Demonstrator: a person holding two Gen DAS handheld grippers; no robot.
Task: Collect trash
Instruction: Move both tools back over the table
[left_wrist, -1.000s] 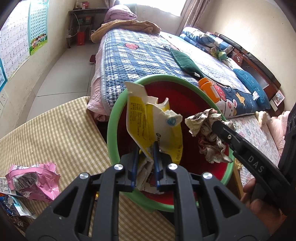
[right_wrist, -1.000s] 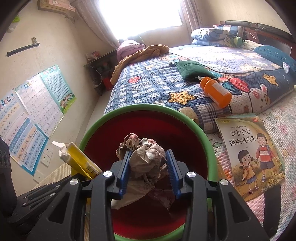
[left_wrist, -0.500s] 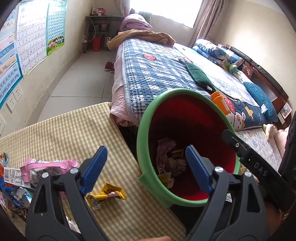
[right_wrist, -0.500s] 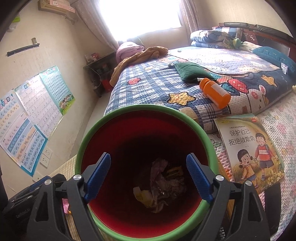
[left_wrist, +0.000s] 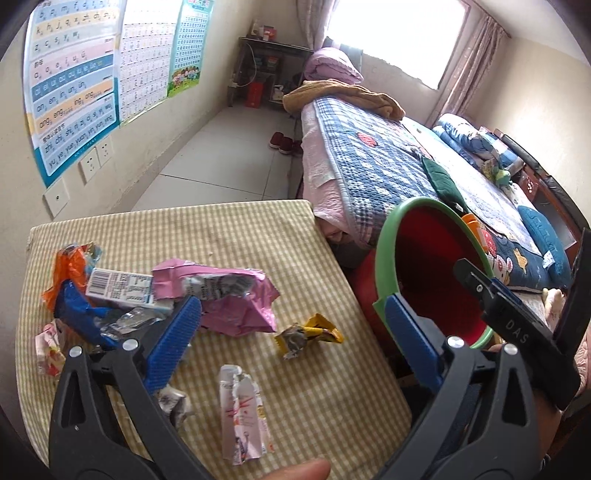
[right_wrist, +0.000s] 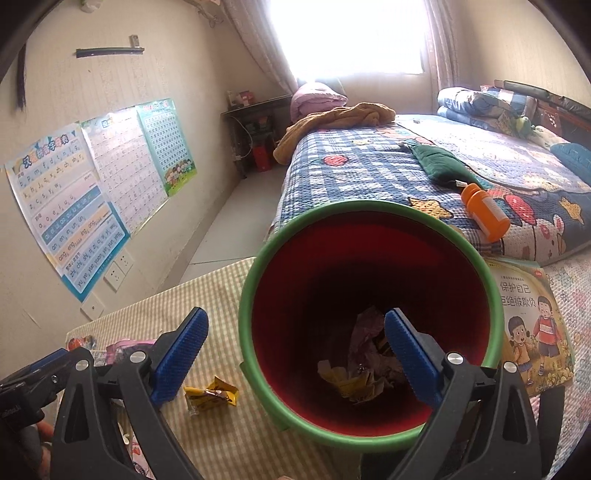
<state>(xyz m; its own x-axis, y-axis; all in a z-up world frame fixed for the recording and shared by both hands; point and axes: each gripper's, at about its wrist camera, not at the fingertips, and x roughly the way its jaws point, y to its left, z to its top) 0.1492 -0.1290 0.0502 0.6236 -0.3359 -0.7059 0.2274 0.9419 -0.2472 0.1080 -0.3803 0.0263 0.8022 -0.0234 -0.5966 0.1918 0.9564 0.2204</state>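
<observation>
Left gripper (left_wrist: 291, 332), jaws opening and empty, hangs over the table (left_wrist: 221, 229); the yellow wrapper (left_wrist: 308, 334) lies just beyond it, long axis left-right. Right gripper (right_wrist: 295, 347), also opening and empty, straddles the bin (right_wrist: 369, 321) rim, farther off.

A home bedroom: quilted bed (right_wrist: 406, 173), children's learning posters (left_wrist: 74, 85) on the wall.

One red bin (right_wrist: 369, 236), one orange bottle (right_wrist: 485, 212), one picture book (right_wrist: 532, 321), two tongs (left_wrist: 291, 332) (right_wrist: 293, 350)
</observation>
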